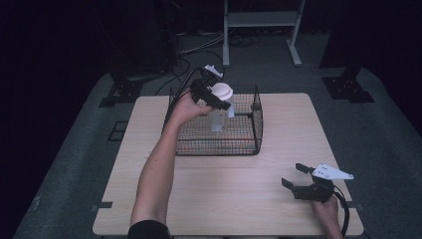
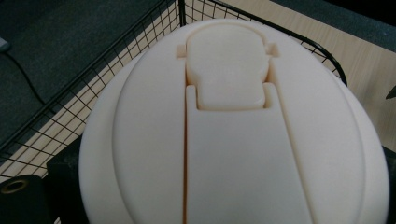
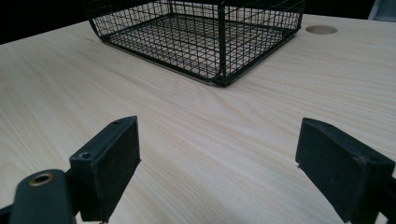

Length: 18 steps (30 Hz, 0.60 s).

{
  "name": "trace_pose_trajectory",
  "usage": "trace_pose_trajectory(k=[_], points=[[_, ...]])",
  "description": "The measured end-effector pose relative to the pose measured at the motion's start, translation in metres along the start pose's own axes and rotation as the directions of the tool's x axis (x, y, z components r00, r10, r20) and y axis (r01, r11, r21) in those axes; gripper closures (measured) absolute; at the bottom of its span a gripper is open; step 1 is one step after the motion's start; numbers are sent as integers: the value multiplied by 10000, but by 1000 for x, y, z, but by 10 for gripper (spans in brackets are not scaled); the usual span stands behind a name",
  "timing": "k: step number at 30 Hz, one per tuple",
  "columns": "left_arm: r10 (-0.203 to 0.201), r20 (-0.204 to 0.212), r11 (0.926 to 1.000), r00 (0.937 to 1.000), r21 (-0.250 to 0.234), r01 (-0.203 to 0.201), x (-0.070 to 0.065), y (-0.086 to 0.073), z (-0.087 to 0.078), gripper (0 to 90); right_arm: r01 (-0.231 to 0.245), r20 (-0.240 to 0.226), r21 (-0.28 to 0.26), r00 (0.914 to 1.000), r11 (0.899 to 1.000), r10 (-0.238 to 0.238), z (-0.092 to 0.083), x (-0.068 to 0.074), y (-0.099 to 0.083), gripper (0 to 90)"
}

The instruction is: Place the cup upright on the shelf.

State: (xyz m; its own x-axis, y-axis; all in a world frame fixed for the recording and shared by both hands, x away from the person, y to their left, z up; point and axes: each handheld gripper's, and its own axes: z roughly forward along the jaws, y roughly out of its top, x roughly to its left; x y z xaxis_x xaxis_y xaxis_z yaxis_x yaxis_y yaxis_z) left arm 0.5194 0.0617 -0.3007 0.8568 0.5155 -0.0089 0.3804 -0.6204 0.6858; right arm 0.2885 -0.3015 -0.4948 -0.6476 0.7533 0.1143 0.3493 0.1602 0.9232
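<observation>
A black wire basket (image 1: pixel 244 142) stands on the far half of the bench (image 1: pixel 224 189), open at the top. Held over its left rear part is a clear cup (image 1: pixel 217 119) with a white lid (image 1: pixel 221 91); the cup's lower end hangs inside the basket walls, and whether it touches the mesh floor cannot be told. Nothing else can be made out in the basket.

The left tongs (image 1: pixel 215 99) are closed on the cup just under the lid, with the person's left hand (image 1: pixel 186 107) at the basket's left rim. In the left gripper view the lid (image 2: pixel 233 135) is so close that the jaws are almost wholly hidden behind it; only dark corners show at the lower left. The lid has a raised flip tab, shut. Past it the basket's rim (image 2: pixel 140 42) and the bench (image 2: pixel 364 56) show.

The right tongs (image 1: pixel 297 175) lie low over the near right corner of the bench, jaws spread wide and holding nothing. The right gripper view looks between them (image 3: pixel 215 172) at bare wood and the basket's near corner (image 3: pixel 219 79), well apart. The right hand (image 1: pixel 326 211) is cut off by the bottom edge.

The near half of the bench, between basket and front edge, lies open. The basket's right side stands well in from the bench's right edge.
</observation>
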Motion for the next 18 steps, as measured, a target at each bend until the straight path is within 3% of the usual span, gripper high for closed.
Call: trace_pose_trajectory(k=[18], points=[[-200,-163,9997,9997,100,201,4,-10,23,50,-22,-16,32,10000,10000,22,0,0,0,128]])
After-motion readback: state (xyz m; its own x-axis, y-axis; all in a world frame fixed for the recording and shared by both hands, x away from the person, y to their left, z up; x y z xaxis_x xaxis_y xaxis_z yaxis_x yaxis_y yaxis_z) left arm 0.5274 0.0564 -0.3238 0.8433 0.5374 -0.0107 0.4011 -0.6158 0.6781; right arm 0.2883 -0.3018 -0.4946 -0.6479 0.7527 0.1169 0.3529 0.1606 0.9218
